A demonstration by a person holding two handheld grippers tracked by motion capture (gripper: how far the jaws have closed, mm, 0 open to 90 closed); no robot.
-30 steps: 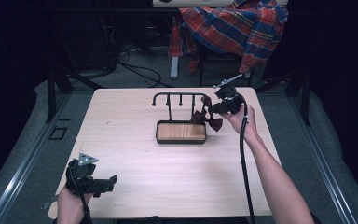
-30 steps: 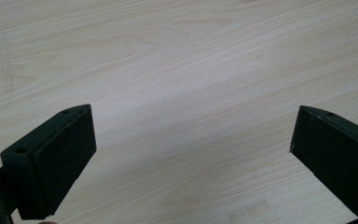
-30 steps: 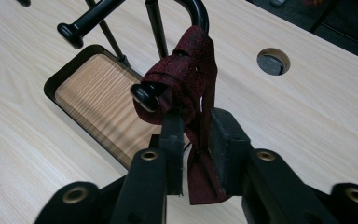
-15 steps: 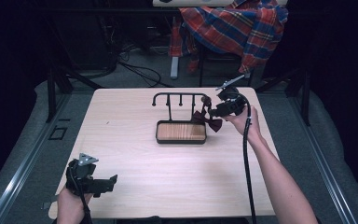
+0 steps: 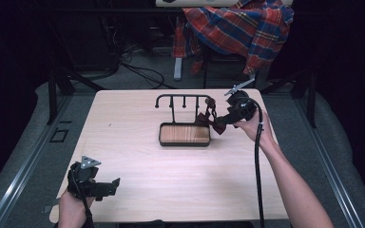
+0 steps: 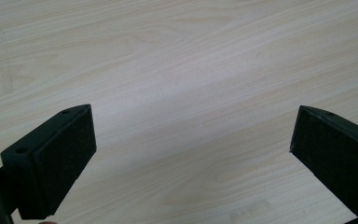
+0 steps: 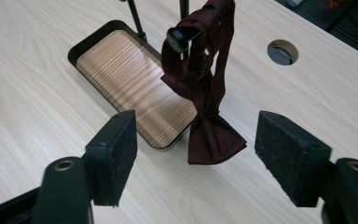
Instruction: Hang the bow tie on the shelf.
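Observation:
A black hook rack stands on a wood-lined tray base at the middle of the table. A dark red bow tie hangs by its strap from the rack's right end knob. My right gripper is just right of it. Its jaws have just been opening, and the bow hangs free between and slightly ahead of the pads, which do not touch it. My left gripper rests open at the table's near left corner, with nothing between its jaws.
A round cable hole sits in the table beyond the bow tie. A plaid shirt drapes over a chair behind the table. The right gripper's cable trails along the forearm. Bare tabletop lies between the hands.
The right gripper's jaws have spread apart and let go of the bow tie, which stays hanging on the rack. The left gripper has not moved.

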